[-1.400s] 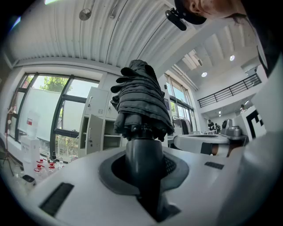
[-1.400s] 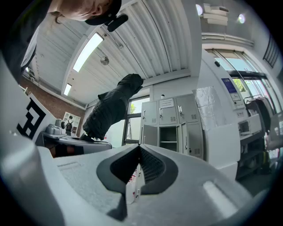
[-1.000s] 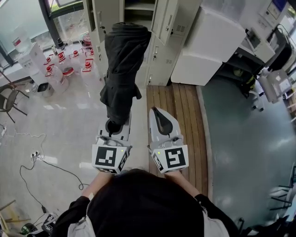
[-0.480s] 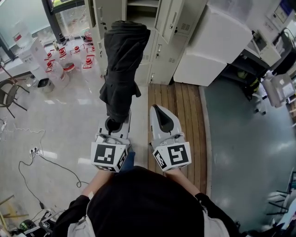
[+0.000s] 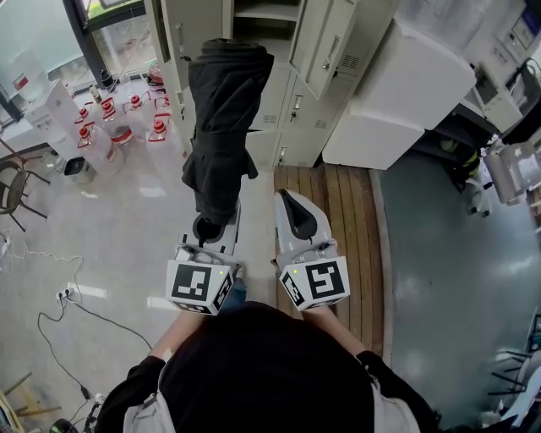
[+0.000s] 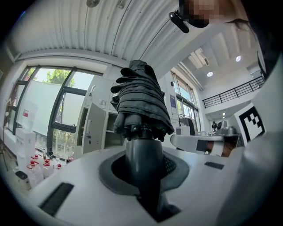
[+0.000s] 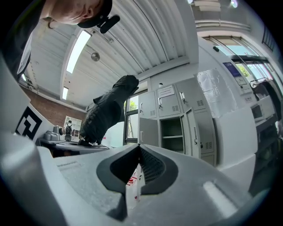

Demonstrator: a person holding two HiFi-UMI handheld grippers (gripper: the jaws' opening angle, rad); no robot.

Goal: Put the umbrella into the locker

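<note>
1. Between the jaws of the left hand-held gripper (image 5: 211, 230), the folded black umbrella (image 5: 224, 118) is being held by its handle (image 6: 143, 167). The jaws are being kept narrow around it, and the bundled canopy is being pointed ahead toward the locker (image 5: 254, 17).
2. Beside it, the right hand-held gripper (image 5: 287, 203) is being carried with its jaws pressed together and nothing between them.
3. Compared with a second ago, the locker bank is being brought nearer. Its open compartment and swung-out door (image 5: 328, 42) are being shown larger and lower in the head view, and the wooden floor strip (image 5: 330, 220) is being shifted down the picture.
4. Both hand-held grippers are being kept at the same spot in the head view and the grip on the handle is being left unchanged, so the whole person is judged to be walking forward.
5. For the task, the approach is judged to be under way. The umbrella is being kept outside the locker, short of the open compartment, with the reach inside and the release not yet done.
</note>
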